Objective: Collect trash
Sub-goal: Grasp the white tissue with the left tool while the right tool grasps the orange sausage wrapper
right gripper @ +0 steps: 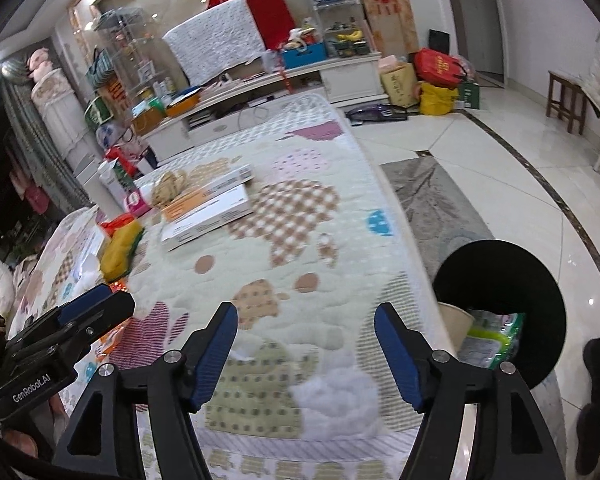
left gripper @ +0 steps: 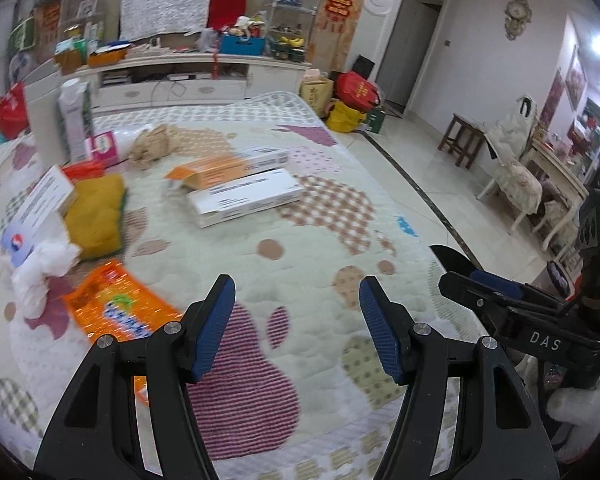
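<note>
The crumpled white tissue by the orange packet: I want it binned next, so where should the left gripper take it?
Grip the crumpled white tissue across its bunched upper lump, coming from above; it stands proud of the quilt, giving the open left gripper something to pinch.

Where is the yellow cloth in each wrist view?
Left wrist: yellow cloth left of centre, beside the crumpled tissue.
Right wrist: yellow cloth at mid-left, above the left tool.
Shared landmark: the white box lies to its right in both.
</note>
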`<control>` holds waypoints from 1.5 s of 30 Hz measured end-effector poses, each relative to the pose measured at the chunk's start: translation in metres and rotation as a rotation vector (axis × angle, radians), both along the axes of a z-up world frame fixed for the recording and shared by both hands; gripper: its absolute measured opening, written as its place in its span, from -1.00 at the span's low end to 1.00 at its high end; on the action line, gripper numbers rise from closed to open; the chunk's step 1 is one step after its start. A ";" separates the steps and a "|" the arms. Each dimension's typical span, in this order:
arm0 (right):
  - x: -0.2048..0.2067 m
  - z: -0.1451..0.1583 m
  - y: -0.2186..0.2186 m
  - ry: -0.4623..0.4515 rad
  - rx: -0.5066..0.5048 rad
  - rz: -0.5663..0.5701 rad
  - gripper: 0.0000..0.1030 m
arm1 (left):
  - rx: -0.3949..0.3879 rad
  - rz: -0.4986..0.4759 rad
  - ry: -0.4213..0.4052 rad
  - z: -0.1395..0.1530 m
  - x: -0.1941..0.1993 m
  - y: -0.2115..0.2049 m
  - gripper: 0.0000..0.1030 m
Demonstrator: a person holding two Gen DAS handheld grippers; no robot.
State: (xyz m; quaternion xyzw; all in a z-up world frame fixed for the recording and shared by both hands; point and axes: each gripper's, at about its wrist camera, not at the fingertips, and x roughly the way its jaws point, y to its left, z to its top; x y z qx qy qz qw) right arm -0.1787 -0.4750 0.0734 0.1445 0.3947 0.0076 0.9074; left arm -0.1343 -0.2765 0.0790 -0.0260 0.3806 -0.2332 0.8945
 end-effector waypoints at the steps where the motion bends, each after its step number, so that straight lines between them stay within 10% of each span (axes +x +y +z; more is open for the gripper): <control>1: 0.001 -0.001 0.003 0.003 0.001 0.007 0.36 | -0.005 0.007 0.007 0.000 0.000 0.007 0.24; 24: 0.046 -0.013 0.140 0.067 0.069 0.407 0.53 | -0.010 0.192 0.069 -0.009 0.018 0.185 0.24; 37: 0.095 -0.045 0.244 0.149 -0.141 0.672 0.74 | -0.052 0.223 0.103 -0.018 0.039 0.212 0.24; 40: 0.095 -0.053 0.241 0.156 -0.195 0.638 0.36 | -0.048 0.205 0.099 -0.020 0.046 0.207 0.28; 45: 0.092 -0.047 0.219 0.154 -0.134 0.610 0.28 | -0.025 0.163 0.084 -0.024 0.062 0.189 0.28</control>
